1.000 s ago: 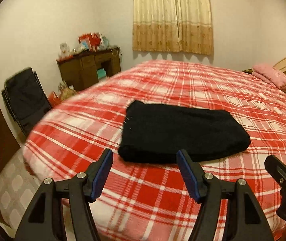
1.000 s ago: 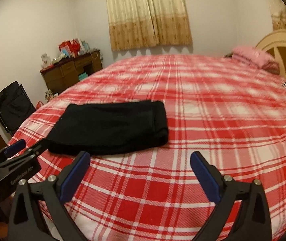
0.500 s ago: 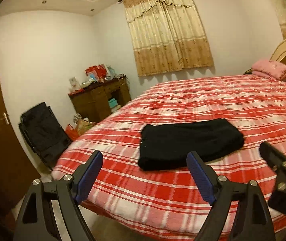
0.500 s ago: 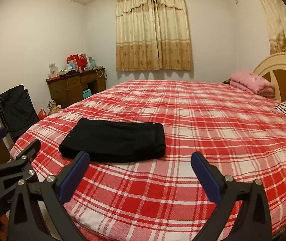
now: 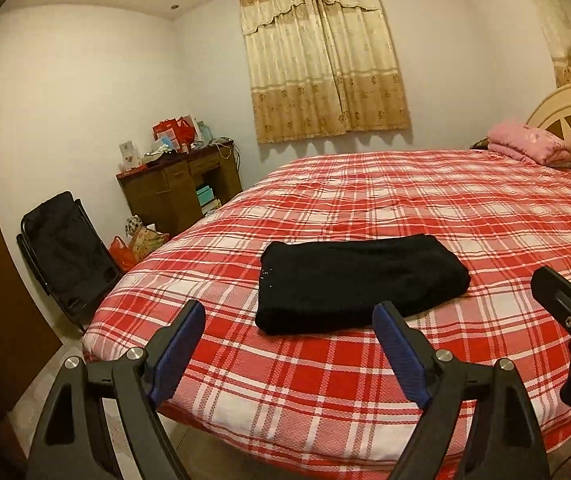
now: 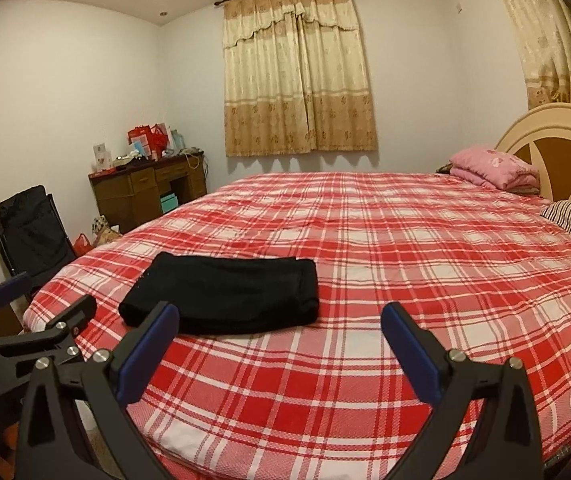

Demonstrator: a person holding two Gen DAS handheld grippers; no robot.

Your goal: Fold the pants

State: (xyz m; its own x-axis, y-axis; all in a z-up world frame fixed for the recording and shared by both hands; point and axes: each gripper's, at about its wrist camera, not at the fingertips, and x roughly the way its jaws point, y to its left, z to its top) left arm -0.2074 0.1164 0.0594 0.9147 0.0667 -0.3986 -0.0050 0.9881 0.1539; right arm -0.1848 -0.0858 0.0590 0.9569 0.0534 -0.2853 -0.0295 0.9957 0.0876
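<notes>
Pants (image 5: 359, 282) lie folded near bed (image 5: 365, 412) edge; left hand-held gripper (image 5: 289, 344) and right hand-held gripper (image 6: 279, 346) gape empty; any snag risks unfolding.

Black pants (image 5: 359, 282) (image 6: 225, 298) in front of me, already folded into a thick, tidy rectangle, lying flat on the bed (image 5: 405, 200) near its foot-end corner, long side running left-right.

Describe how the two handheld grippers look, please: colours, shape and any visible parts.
The left gripper and the right gripper look alike: black plastic frames with triangular cut-outs, silver round bolts at the joints, and flat blue pads inside each finger. No cables show.
</notes>
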